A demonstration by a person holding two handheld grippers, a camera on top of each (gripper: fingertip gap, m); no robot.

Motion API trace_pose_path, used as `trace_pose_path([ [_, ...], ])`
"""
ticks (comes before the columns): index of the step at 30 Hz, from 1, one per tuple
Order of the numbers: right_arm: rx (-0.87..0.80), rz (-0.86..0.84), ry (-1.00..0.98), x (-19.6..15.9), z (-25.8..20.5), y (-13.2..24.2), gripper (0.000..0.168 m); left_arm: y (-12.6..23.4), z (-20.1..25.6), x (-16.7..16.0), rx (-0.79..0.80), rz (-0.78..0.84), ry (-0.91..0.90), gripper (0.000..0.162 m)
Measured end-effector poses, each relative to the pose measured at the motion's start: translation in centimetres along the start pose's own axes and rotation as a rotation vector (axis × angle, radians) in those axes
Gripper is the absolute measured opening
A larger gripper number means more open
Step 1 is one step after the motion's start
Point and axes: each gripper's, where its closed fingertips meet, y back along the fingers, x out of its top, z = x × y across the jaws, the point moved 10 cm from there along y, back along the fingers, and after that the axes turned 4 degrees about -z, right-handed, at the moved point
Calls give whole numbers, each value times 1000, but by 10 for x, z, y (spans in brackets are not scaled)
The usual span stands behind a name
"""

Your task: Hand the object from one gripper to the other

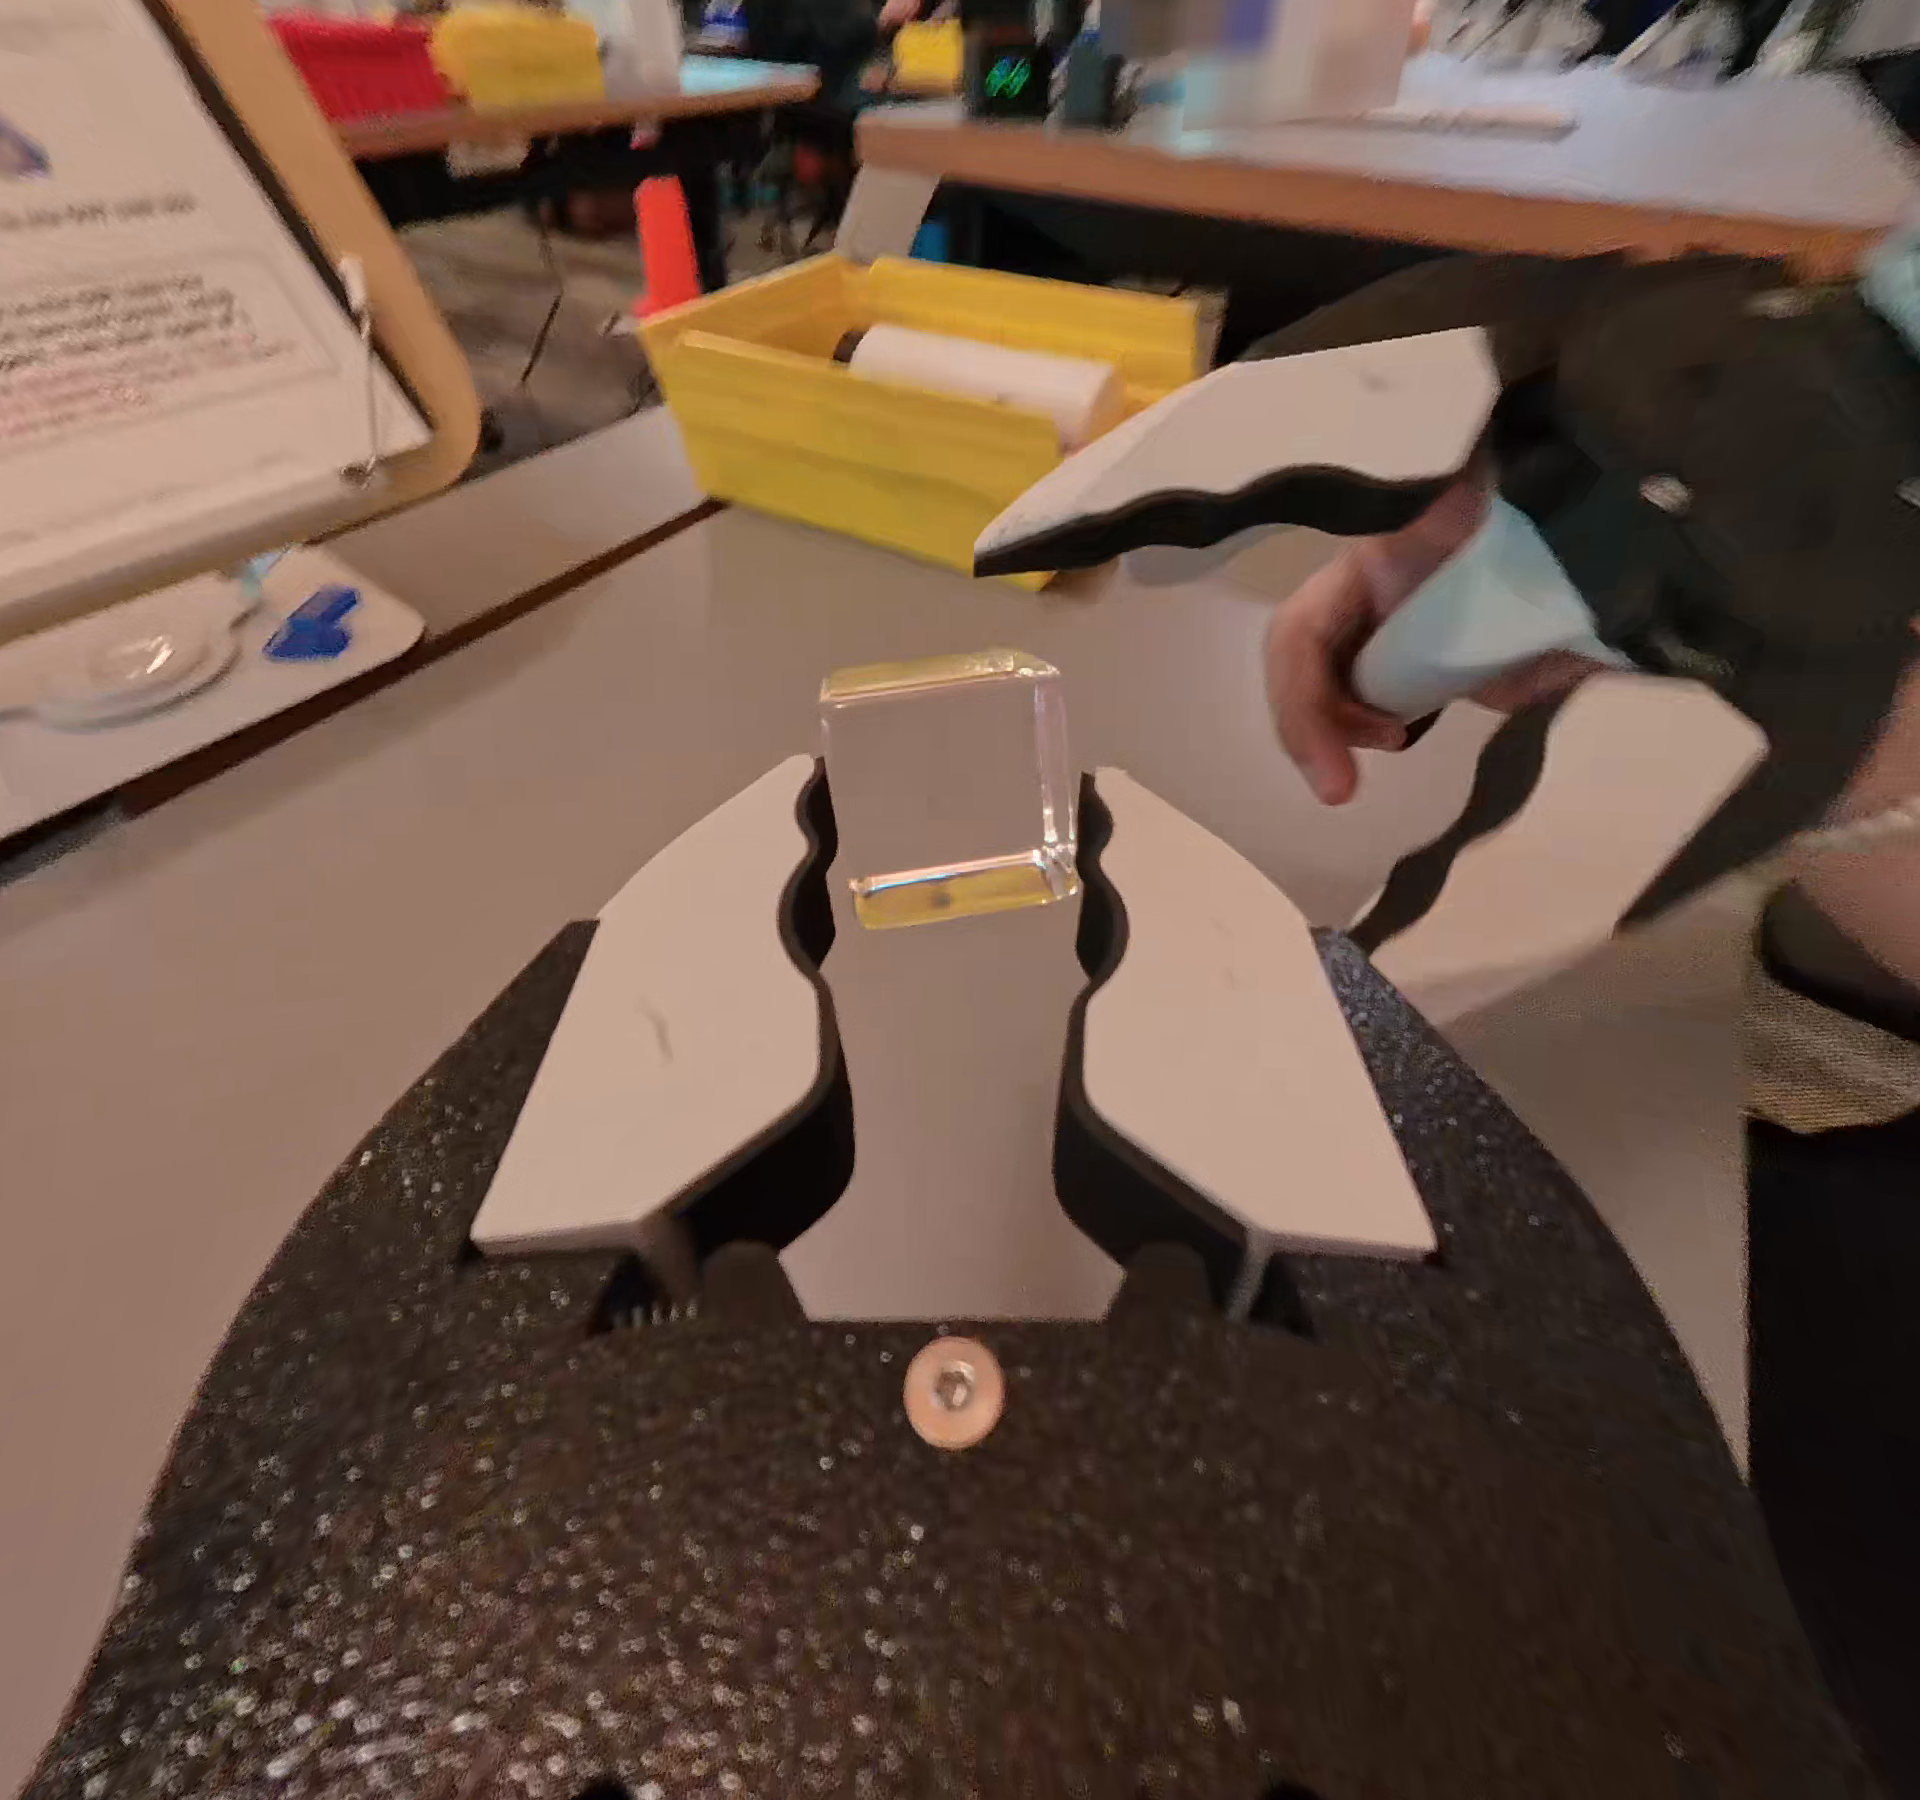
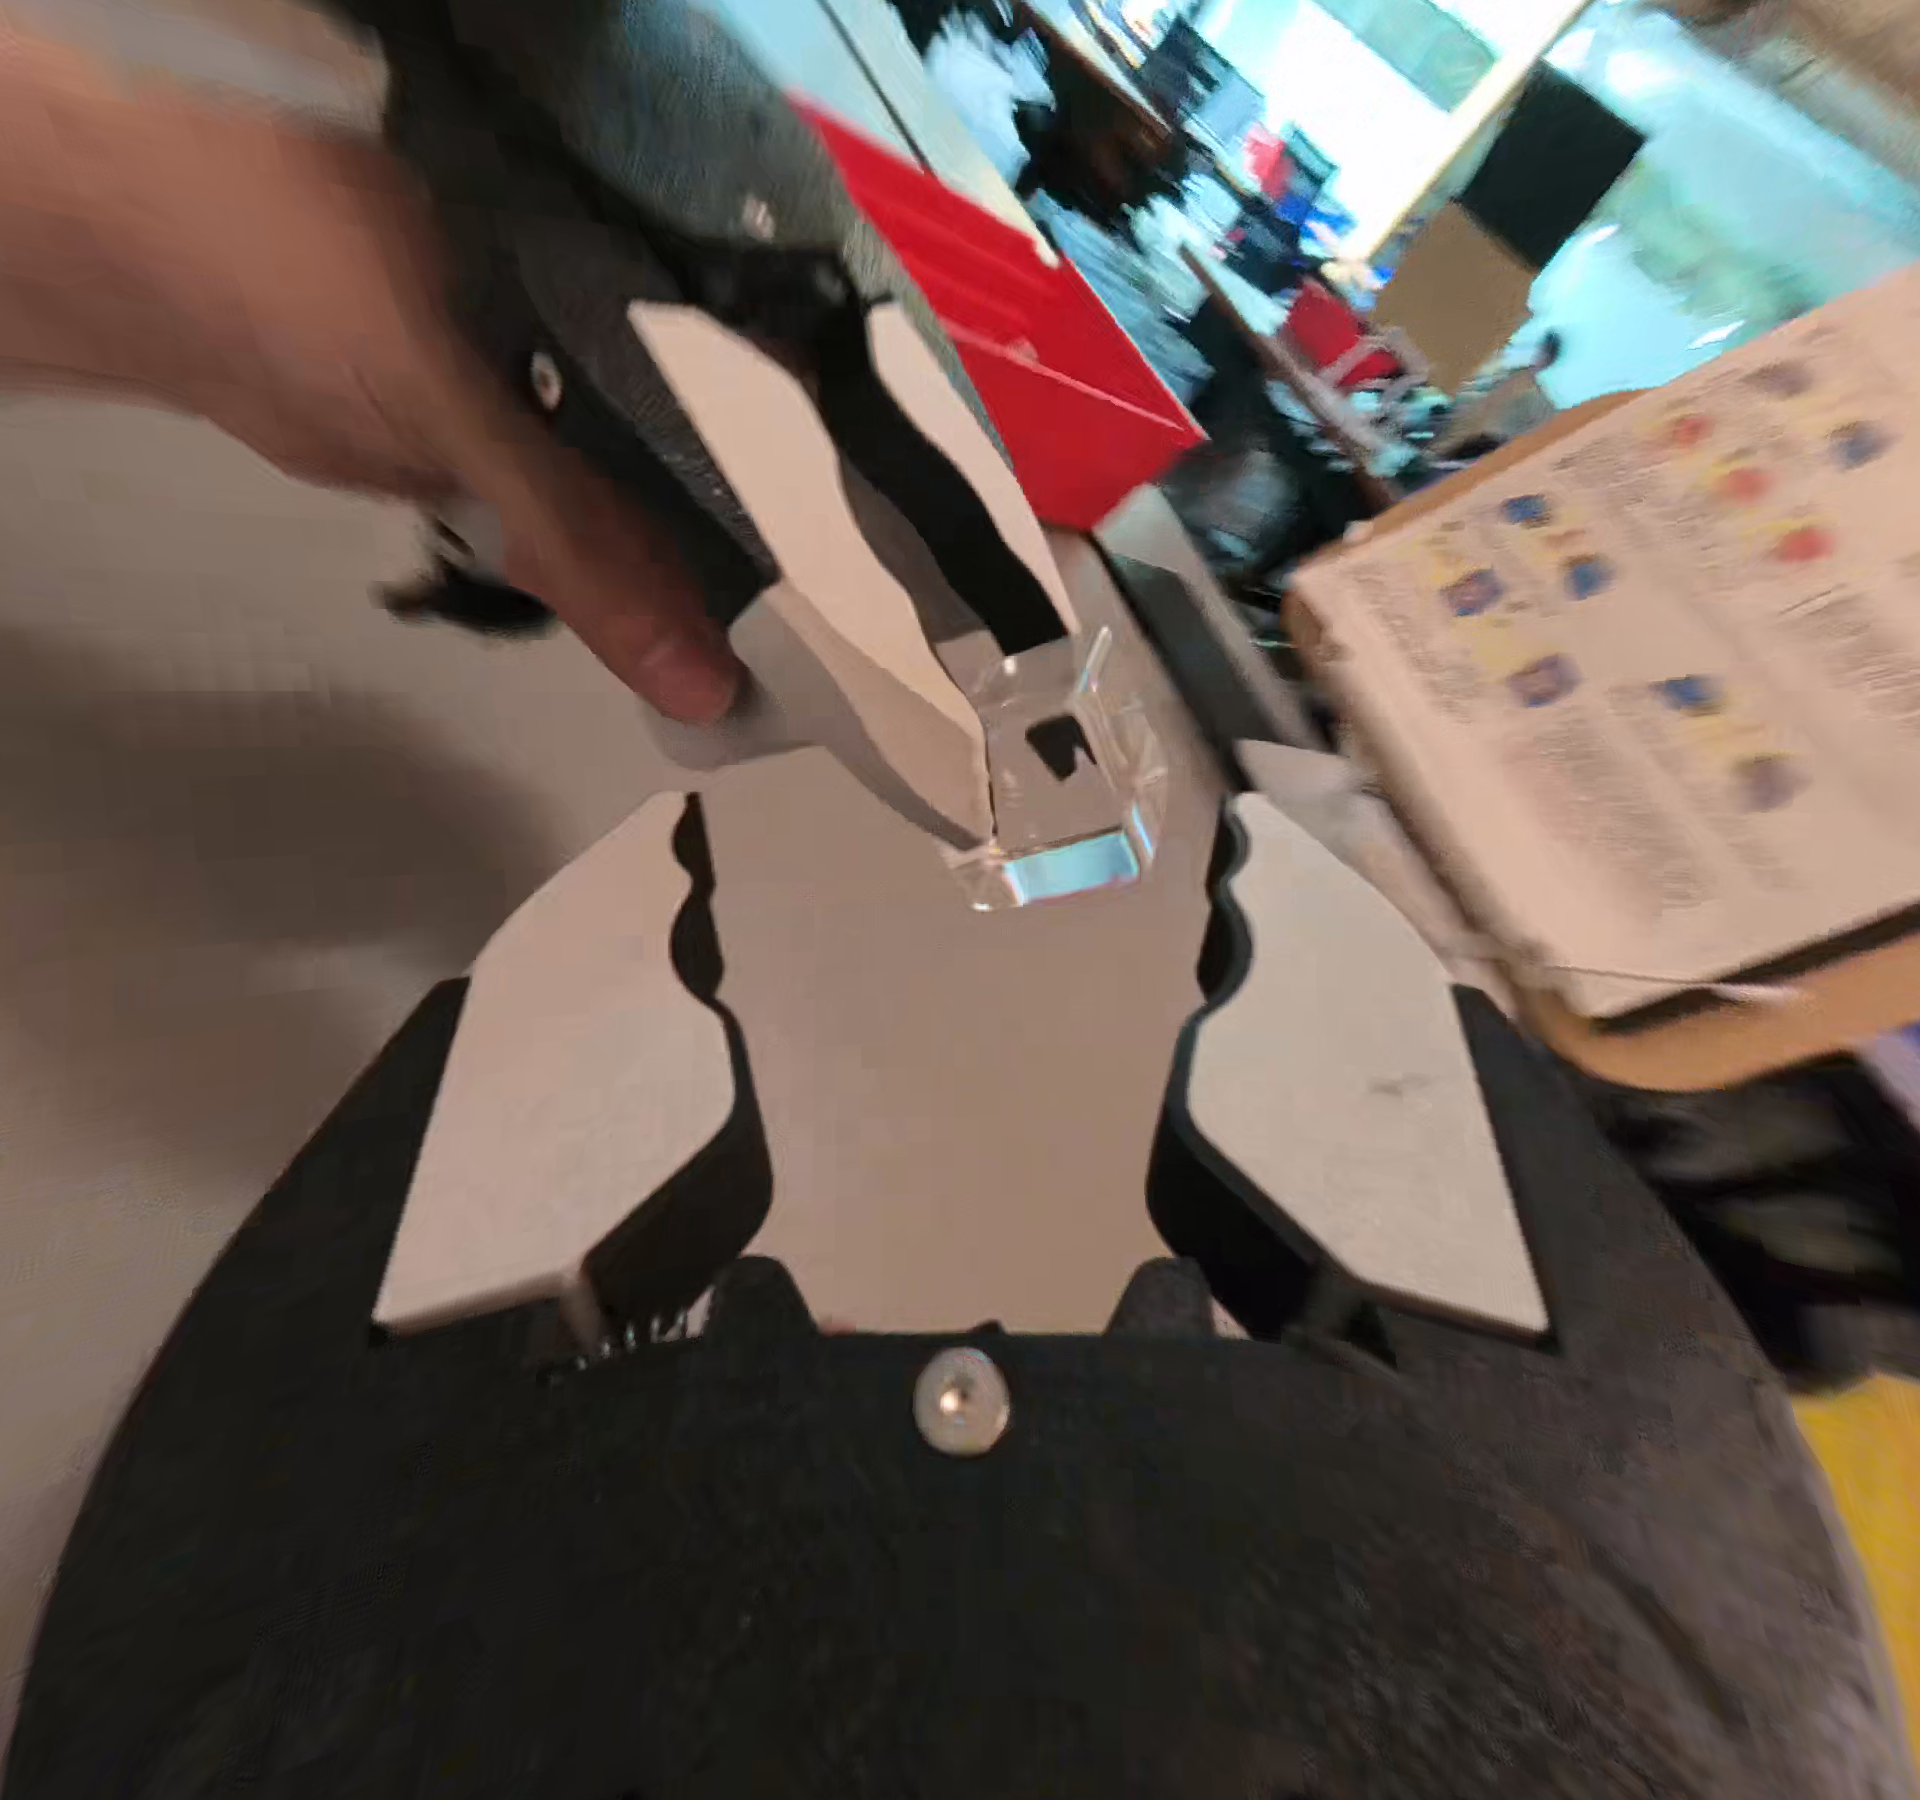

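Note:
A clear cube (image 1: 940, 784) with a yellowish top and bottom edge is held above the grey table (image 1: 520, 867). My left gripper (image 1: 951, 779) is shut on it, one finger pad on each side. My right gripper (image 1: 1174, 742) comes in from the right, open and empty, with its fingers apart from the cube. In the right wrist view the cube (image 2: 1070, 774) sits just ahead of the wide-open right gripper (image 2: 956, 815), held by the left gripper (image 2: 1023, 722), which reaches in from the upper left in a person's hand (image 2: 312, 327).
A yellow bin (image 1: 862, 441) holding a white roll (image 1: 987, 374) stands on the table behind the cube. A board with a printed sheet (image 1: 156, 275) leans at the left; it also shows in the right wrist view (image 2: 1621, 670). A red bin (image 2: 997, 316) lies beyond.

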Motion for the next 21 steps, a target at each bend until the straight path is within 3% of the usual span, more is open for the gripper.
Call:
trace_pose_path([
  [4, 142, 294, -561, -5, 34, 21, 96, 14, -11, 3, -211, 181, 21, 43],
  [7, 437, 375, -972, -20, 45, 18, 84, 21, -12, 1, -382, 304, -28, 44],
  [9, 635, 372, -1143, -28, 41, 10, 80, 23, -10, -2, -457, 345, -80, 44],
  [13, 850, 383, -1329, -30, 29, -4, 70, 20, -6, -10, -493, 359, -194, 43],
  [21, 923, 345, -1377, -33, 14, -20, 50, 16, -2, -20, -492, 335, -312, 43],
])
